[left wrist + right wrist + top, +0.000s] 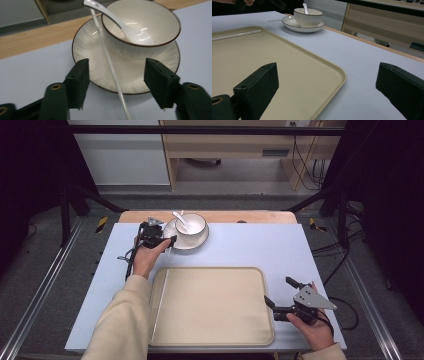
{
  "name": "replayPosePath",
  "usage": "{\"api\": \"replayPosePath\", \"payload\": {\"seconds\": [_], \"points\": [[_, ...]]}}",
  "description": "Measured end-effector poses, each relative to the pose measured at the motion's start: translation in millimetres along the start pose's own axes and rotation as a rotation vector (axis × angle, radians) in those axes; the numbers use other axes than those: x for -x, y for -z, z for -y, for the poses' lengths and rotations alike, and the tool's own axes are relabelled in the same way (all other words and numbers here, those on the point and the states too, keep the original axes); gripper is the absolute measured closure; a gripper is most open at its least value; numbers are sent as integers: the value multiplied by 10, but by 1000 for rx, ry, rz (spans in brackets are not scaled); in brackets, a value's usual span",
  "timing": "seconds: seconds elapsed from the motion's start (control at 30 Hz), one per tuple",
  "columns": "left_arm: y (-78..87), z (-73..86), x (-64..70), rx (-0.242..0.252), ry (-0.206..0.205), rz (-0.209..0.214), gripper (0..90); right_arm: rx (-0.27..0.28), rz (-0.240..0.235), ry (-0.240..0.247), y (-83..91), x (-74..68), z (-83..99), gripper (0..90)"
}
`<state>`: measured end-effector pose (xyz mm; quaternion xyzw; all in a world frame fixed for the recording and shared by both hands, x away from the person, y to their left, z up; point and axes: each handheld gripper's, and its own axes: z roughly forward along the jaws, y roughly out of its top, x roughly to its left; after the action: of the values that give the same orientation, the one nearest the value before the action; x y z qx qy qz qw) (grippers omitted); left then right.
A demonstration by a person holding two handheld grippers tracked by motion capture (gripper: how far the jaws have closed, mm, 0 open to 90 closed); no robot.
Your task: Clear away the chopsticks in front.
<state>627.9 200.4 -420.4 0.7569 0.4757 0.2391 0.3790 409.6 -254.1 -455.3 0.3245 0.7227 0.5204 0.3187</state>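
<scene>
The left tongs point(116, 83) stand wide open at the near rim of the plate point(95, 45), which sits at the far left of the desk point(250, 245) with the bowl point(142, 27) on it. A spoon point(130, 30) rests in the bowl, and a thin white stick point(110, 67) lies across the plate rim, between the jaws.

I judge the step is to take this stick. To do it well, the tongs should come lower and close on the stick only, not on the plate rim, then lift gently so the plate does not tip.

The right tongs point(281, 298) are also wide open and hold nothing, hanging beside the right edge of the tray point(210, 340). 1 more white stick point(159, 305) lies along the tray's left side.
</scene>
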Motion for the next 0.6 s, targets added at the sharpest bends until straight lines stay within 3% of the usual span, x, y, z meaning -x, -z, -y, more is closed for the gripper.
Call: {"api": "replayPosePath", "payload": {"seconds": [0.1,0.13,0.3,0.47,0.6], "points": [[-44,12,29,-29,17,-5,454,2,-1,0,4,-3,-4,47],[-61,14,41,-51,3,-17,484,2,-1,-3,7,-5,-5,47],[-170,26,90,-56,-19,-40,570,2,-2,-6,9,0,-5,48],[-263,67,84,-81,-17,-69,624,-4,-4,-5,5,1,-2,49],[-282,72,78,-74,6,-60,655,-2,-7,-7,7,3,-1,49]]}}
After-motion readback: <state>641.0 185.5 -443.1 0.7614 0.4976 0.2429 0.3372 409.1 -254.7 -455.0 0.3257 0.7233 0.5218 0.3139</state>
